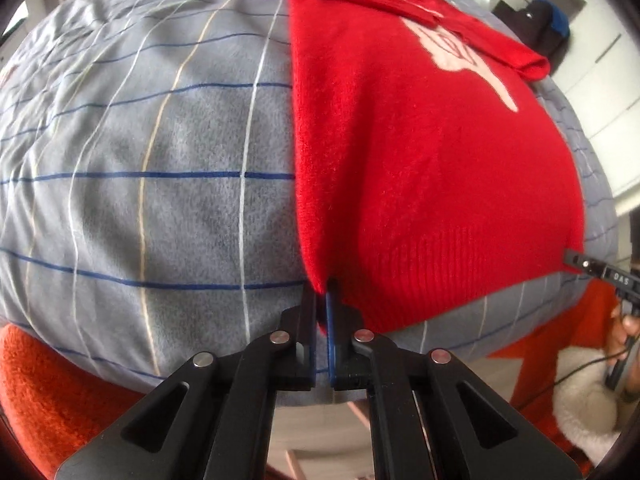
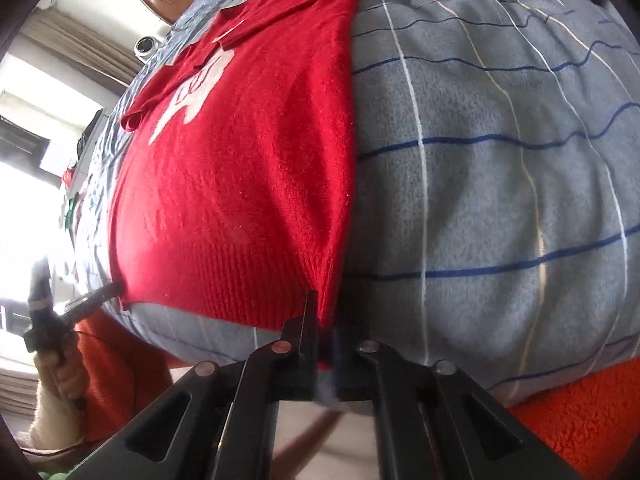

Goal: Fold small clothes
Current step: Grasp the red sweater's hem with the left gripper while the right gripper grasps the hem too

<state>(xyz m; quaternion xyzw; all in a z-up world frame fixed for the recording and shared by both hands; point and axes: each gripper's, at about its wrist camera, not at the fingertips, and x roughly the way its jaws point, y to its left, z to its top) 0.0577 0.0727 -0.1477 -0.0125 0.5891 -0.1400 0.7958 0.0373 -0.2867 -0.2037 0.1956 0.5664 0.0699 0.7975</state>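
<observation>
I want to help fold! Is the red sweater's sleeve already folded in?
Yes, partly. On the red sweater, one sleeve lies folded across the chest; the body lies spread flat.

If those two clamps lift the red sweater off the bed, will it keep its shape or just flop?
It will probably flop: the red sweater is soft knit, and its sleeve already lies limp across it. It looks light, pinched only at the two hem corners by the left gripper and right gripper, so the middle would likely sag.
</observation>
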